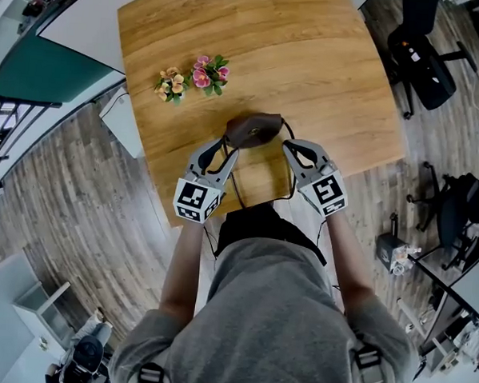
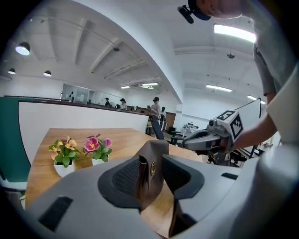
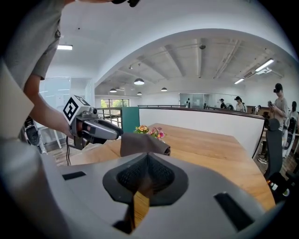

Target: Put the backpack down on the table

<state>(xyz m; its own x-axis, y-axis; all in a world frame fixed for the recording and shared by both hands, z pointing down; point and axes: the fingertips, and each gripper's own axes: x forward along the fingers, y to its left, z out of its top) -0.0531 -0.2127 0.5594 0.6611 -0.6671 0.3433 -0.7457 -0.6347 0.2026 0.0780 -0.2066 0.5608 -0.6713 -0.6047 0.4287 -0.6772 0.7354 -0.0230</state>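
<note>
A small brown backpack (image 1: 255,131) hangs between my two grippers over the near part of the wooden table (image 1: 326,63). My left gripper (image 1: 225,148) holds its left side. In the left gripper view the brown leather (image 2: 153,156) fills the gap between the pads of that gripper (image 2: 152,172). My right gripper (image 1: 295,148) is at the bag's right side. In the right gripper view its jaws (image 3: 147,173) are together on a thin brown strap (image 3: 138,207), and the bag's body (image 3: 140,144) lies just ahead. Whether the bag's bottom touches the table I cannot tell.
Two small pots of flowers (image 1: 173,85) (image 1: 210,73) stand on the table, left of and beyond the bag. A black office chair (image 1: 422,60) is off the table's right edge. Thin dark straps (image 1: 238,187) trail down toward the person's body.
</note>
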